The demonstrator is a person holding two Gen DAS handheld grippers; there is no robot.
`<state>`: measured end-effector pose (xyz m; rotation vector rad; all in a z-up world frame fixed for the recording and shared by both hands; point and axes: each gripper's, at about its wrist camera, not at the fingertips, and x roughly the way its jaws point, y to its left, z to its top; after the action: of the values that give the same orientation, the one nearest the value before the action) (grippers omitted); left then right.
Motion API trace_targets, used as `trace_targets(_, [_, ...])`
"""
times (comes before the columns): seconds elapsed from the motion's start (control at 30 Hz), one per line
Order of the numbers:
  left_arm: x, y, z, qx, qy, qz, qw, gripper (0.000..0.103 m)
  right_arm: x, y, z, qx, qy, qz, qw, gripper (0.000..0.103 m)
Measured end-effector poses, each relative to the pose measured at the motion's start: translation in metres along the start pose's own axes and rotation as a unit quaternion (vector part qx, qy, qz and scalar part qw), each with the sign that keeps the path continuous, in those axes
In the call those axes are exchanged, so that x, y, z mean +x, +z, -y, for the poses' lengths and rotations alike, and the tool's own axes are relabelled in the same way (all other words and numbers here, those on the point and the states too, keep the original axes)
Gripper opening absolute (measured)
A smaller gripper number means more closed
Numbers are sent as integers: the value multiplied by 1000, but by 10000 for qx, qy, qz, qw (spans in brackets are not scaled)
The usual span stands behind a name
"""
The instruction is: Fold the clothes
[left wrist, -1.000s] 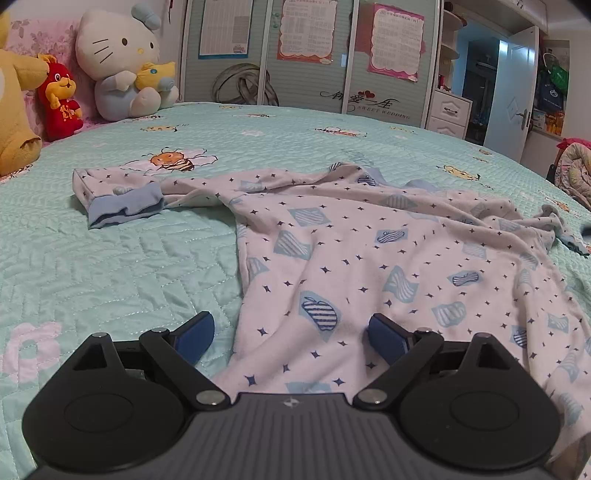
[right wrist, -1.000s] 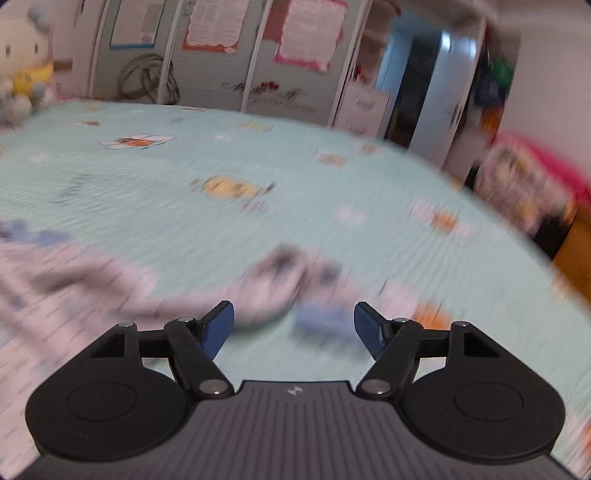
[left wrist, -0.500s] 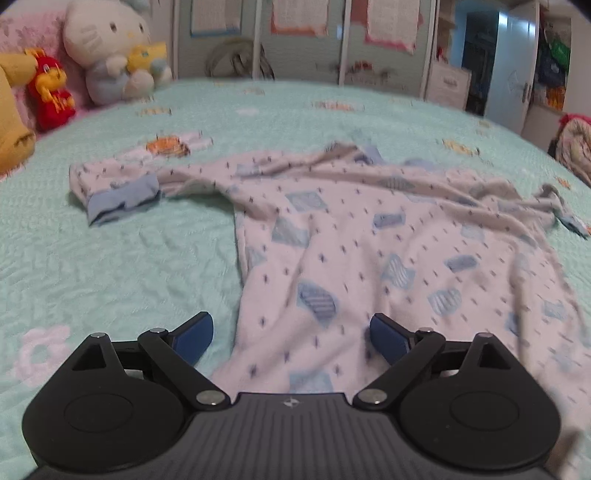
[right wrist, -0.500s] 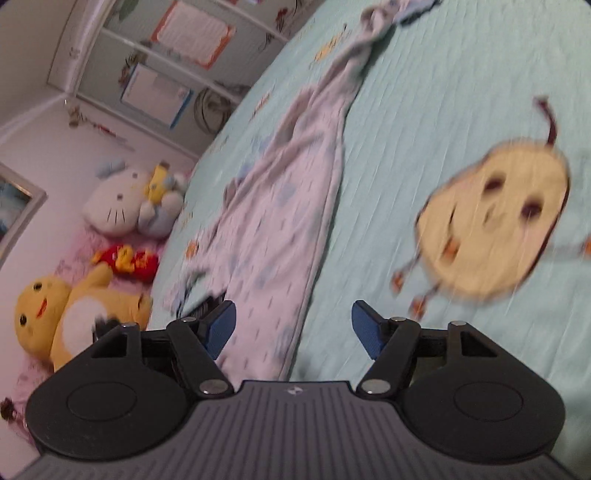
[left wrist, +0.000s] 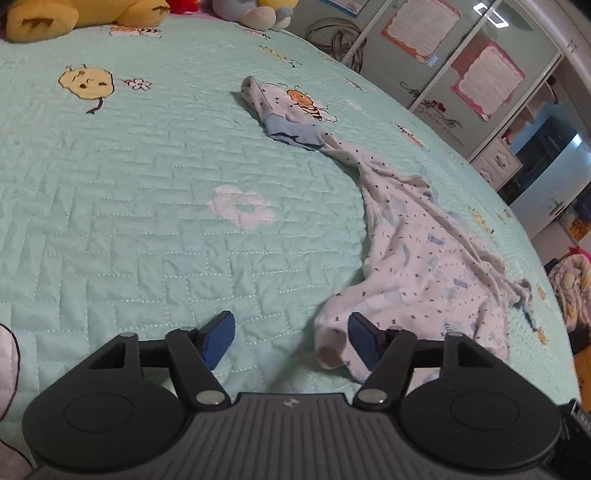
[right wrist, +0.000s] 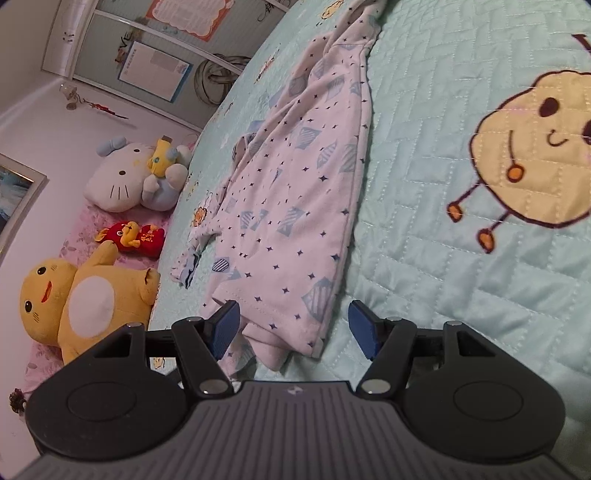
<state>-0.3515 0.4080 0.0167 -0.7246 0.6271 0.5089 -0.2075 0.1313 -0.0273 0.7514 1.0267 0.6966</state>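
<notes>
While the left gripper closes its jaws, nothing is pinched yet: in the left wrist view the blue pads stand apart, and the near corner of the shirt lies bunched just inside the right-hand pad, over bare quilt. The shirt itself is a thin white knit with small dark stars and pale blue patches, strung out across the bed; one sleeve with a blue cuff reaches far toward the stuffed toys at the head end. It looks light and limp, so it should crease, drag and slide on the quilt rather than hold any shape.

Seen from the right wrist, the right gripper is also part-way open, pads clear of the cloth, with the bottom hem lying between them and a fold of it tucked underneath. The body of the shirt runs away up the bed beside a cartoon print on the quilt, and plush toys sit along the pink edge. A doubled hem is the firmest place to pinch, so I judge the two hem corners the best holds, taken through both layers, lest one layer slip free.
</notes>
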Motion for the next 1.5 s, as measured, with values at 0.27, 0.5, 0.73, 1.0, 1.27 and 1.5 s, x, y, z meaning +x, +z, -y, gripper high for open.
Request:
trace_targets(0.27, [19,12,9,429,-120,-83,9990,70,12,2,11,87,213,-35,9997,37])
trace_targets(0.5, [32,9,28,753,-535,-656,9936,5,4,8,30,629,527,-118,9966,4])
trace_targets(0.73, [-4,24,34,379,-1250,-670,9892,4,-71,50,28,421,393,280,9979,3])
trace_targets(1.0, [12,22,30,467,-435,-783,9949,7,-82,73,39,-787,-1292,521,9871,3])
trace_targets(1.27, [-3,12,25,809,-285,-550,9948,48,-99,39,31,-1589,-1480,1157,9693,25])
trace_targets(1.5, [-3,-10,12,-10,-1040,-1349,9854,51,-61,5,-1,-1630,155,-220,9863,42])
